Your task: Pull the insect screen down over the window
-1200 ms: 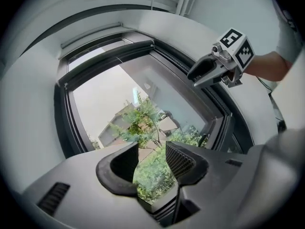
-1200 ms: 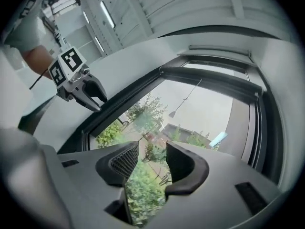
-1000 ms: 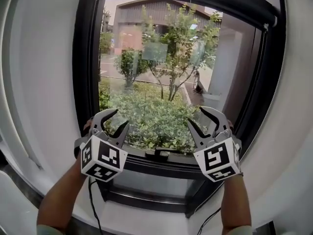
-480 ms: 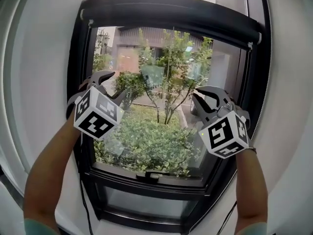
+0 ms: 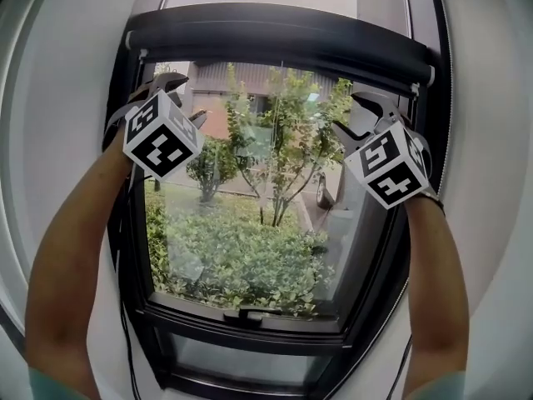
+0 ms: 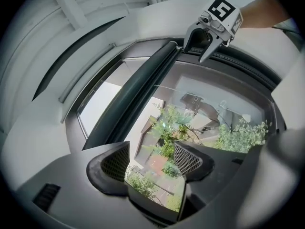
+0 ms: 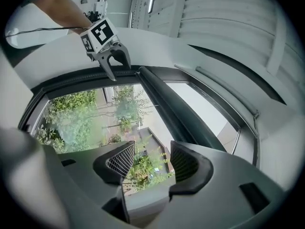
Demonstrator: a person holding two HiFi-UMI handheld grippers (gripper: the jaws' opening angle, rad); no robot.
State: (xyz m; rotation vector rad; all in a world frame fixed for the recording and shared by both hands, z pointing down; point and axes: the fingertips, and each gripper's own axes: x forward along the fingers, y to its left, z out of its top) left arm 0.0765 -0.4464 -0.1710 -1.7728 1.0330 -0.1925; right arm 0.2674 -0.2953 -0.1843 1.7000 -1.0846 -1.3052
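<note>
Screen (image 5: 283, 40) sits rolled in its dark housing across the window top, just beyond the left claw (image 5: 185, 98) and right claw (image 5: 356, 117). Both claws are held up near its ends, jaws just opened and holding nothing. Behind it, the window (image 5: 275, 333) glass is uncovered, with shrubs (image 5: 225, 257) outside.

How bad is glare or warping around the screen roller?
Head view: fisheye bows the screen roller, but it's sharp. Left gripper view: heavy warping, dark corners, faint reflections on the window glass. Right gripper view: same warping, no glare on the roller.
</note>
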